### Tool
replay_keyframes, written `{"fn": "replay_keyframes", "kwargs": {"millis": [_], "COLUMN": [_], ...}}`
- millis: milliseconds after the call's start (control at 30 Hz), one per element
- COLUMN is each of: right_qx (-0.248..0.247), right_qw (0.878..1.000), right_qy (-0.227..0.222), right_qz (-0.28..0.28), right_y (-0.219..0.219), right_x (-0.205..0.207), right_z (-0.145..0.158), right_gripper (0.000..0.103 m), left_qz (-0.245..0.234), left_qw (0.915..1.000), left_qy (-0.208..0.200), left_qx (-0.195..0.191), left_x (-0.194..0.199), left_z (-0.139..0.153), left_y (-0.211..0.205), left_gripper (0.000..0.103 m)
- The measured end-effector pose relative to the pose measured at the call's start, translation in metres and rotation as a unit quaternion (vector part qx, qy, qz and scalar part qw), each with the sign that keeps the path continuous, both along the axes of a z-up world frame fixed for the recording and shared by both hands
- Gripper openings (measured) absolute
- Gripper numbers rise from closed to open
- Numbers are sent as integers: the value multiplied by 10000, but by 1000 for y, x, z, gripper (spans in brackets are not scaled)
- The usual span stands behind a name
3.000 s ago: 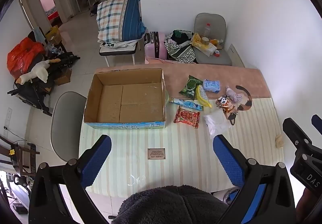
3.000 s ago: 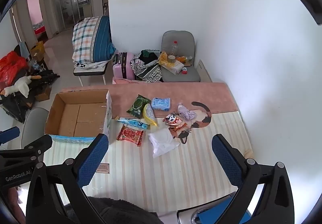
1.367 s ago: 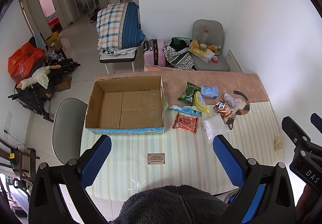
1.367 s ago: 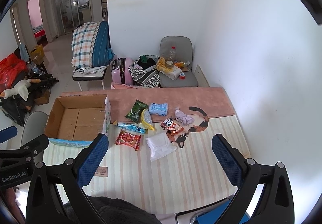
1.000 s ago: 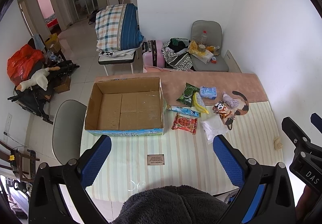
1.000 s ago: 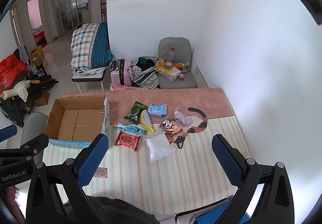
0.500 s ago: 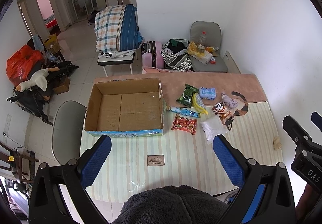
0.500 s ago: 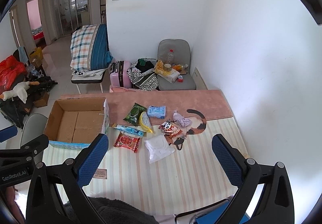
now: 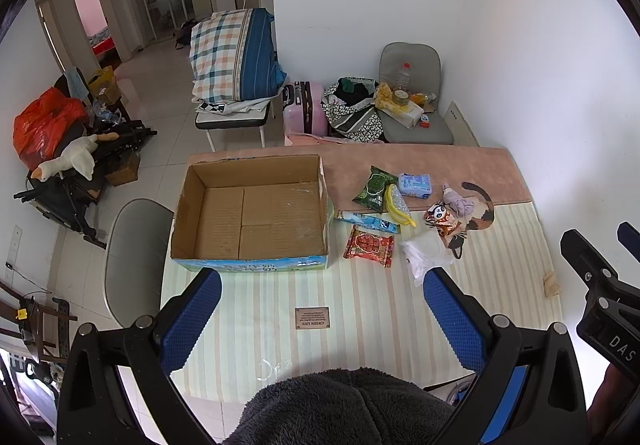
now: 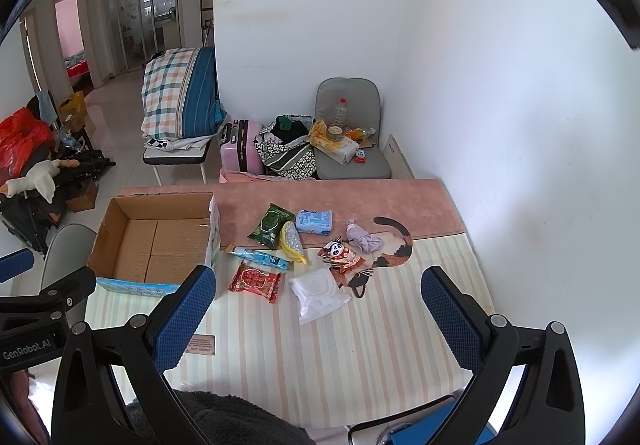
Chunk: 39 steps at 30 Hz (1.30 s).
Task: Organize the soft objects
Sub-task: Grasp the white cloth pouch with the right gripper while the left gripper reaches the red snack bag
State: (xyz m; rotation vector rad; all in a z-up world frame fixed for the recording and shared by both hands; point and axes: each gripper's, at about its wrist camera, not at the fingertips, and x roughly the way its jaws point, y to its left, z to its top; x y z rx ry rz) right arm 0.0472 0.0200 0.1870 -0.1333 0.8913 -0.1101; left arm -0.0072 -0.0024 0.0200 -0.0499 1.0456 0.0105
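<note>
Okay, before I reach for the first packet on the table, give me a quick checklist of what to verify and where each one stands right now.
1. Left gripper open and holding nothing: ok.
2. Right gripper open and holding nothing: ok.
3. Cardboard box open at the top with nothing inside: ok.
4. Packets lying apart enough to grip singly: red snack packet and white pouch ok; the yellow packet lies against the green packet, not ok.
5. Grippers down near the packets: not ok, both sit high above the striped table cover.
6. How soft each packet is: cannot tell.
</note>
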Motion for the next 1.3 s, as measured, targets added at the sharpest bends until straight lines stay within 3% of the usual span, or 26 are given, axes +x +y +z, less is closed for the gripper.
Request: {"fn": "replay_keyframes", "kwargs": {"millis": [300,367,500,633,700,833,967,1067,1300], "right_qx": [101,201,489,925,1085,976,570,355,515], "right_qw": [9999,9996,9965,9855,9778,9668,9542,9416,9195], "right_qy": [16,78,419,1102,1437,2193,2930,3347,3873], "right_qz": [-51,-186,-530,-904,-1074,-874,-177,100,434], "right_y": [5,0,-30,-71,-89,-106,-102,-97,-83], "right_x": [0,7,36,76,94,137,178,201,227], "right_z": [-2,-9,-41,-102,-143,-241,-338,-398,-474], "right_gripper": [103,103,103,103,103,103,103,103,103], "left_qz": [-3,25,-79,-14,142,492,755,901,1181], "left_qw": [10000,9998,9966,9813,9663,9438,9271,9168,8922], "left_qy": [50,134,758,1758,2242,2911,3408,3666,4157], "left_qx": [-68,-107,-318,-782,-1253,-1489,-1363,-1305,-1314], "left_x": [5,15,58,106,127,162,194,209,239], "left_z": [-8,-21,-70,-140,-177,-237,-289,-314,-365], "left_y": [3,6,-2,-14,-19,-35,-53,-61,-88], "left_gripper": [103,103,103,103,103,102,93,92,91]}}
